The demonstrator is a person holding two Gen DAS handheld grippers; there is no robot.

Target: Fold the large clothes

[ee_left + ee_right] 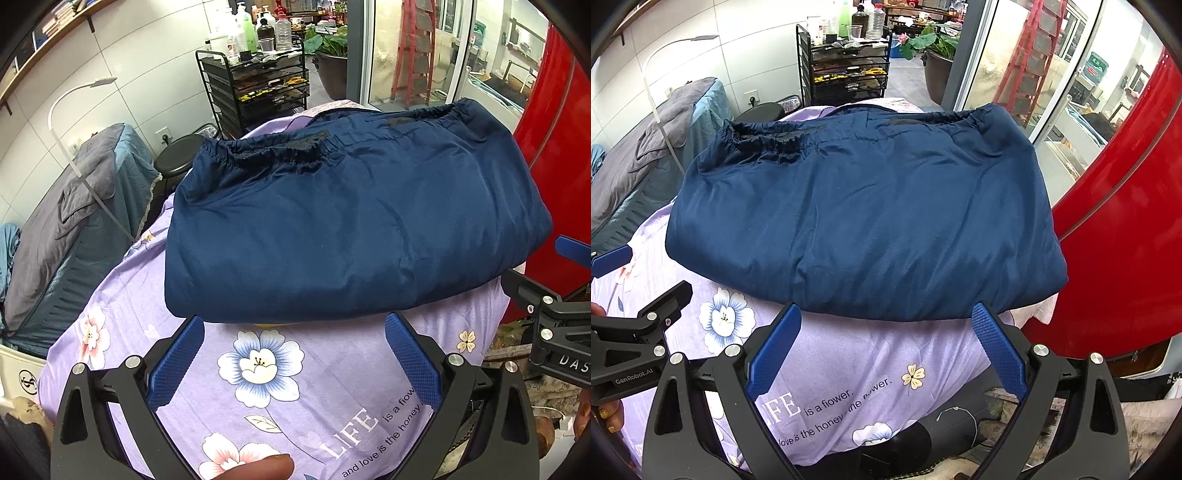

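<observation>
Partly hidden, folded navy trousers [351, 229] (far edge cut off) cover floral sheet [295, 398].

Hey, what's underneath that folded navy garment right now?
The folded navy garment lies on a purple floral sheet, which shows around its near and left edges. Whatever sits directly beneath the garment's middle is covered, so I cannot tell what is there.

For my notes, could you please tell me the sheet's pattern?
Lilac sheet with white, blue and pink flowers and printed words; the left wrist view shows it best.
</observation>
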